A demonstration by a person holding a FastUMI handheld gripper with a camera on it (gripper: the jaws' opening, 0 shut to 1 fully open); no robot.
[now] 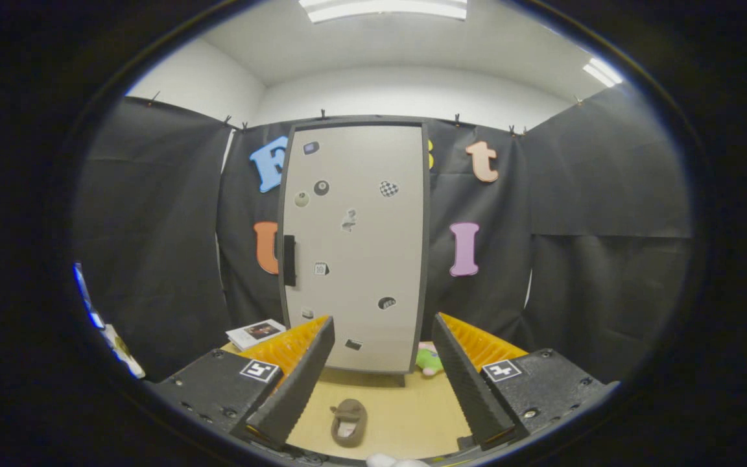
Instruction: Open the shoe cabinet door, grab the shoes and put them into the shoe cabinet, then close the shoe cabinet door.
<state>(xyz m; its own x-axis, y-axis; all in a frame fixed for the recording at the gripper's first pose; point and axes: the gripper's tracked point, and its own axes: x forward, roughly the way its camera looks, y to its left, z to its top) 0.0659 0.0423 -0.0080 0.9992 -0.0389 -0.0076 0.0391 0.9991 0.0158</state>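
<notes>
1. Straight ahead, the shoe cabinet [354, 246] stands upright at the far edge of the tan surface [406, 415], against the black cloth wall; its pale door is shut, so whatever is inside cannot be seen.
2. A dark handle [289, 260] sits on the door's left edge about halfway up, and small stickers [388, 189] are scattered over the door face.
3. One brown slipper [349, 422] lies on the surface well in front of the cabinet, outside it, with its opening turned up.
4. The gripper [377, 373] is held level and aimed at the cabinet door, with the slipper lying between its fingers [296, 383] and low, close to the camera.
5. Both fingers are spread wide apart and grasp nothing; neither touches the slipper or the cabinet.
6. A green and pink soft toy [428, 360] lies at the cabinet's right foot, partly hidden behind the right finger.
7. A white booklet [255, 333] lies near the surface's left edge, just left of the cabinet's base, beyond the left finger.
8. Something white [386, 461] peeks in at the near edge; what it is cannot be told.
</notes>
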